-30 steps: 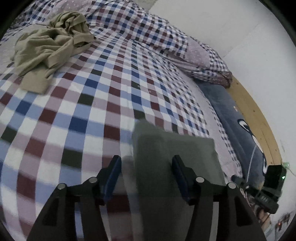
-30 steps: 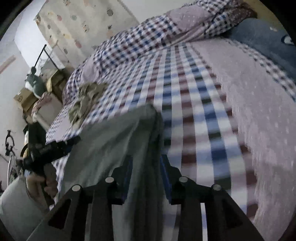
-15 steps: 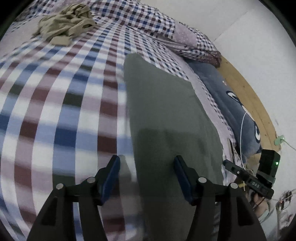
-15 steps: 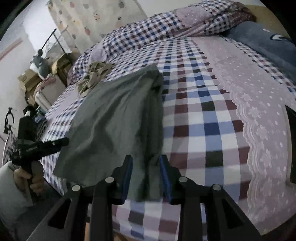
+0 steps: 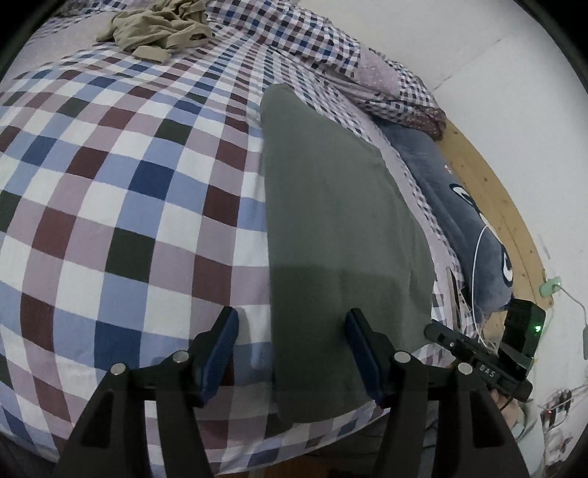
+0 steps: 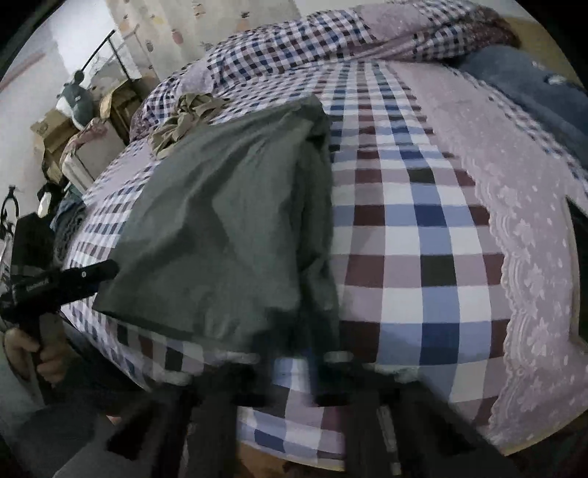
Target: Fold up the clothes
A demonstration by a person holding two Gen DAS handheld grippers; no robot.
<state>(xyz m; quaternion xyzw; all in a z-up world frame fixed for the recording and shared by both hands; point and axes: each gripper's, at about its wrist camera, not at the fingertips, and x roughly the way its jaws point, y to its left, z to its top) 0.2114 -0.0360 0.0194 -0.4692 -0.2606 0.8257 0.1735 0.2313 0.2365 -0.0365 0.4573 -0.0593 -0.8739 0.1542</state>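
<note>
The grey-green garment [image 5: 338, 235] lies flat on the checked bed [image 5: 121, 206], its long axis running straight away from the left hand-held gripper [image 5: 290, 353], with the near hem at the bed's edge, ahead of and between the fingers. That gripper stands wide open, holding nothing. The right hand-held gripper [image 6: 297, 389] is blurred in its own view; I cannot tell whether it is open or grips the bunched right edge just ahead. Both look about equally near the hem. A crumpled beige garment [image 5: 158, 25] lies well beyond, to the left.
</note>
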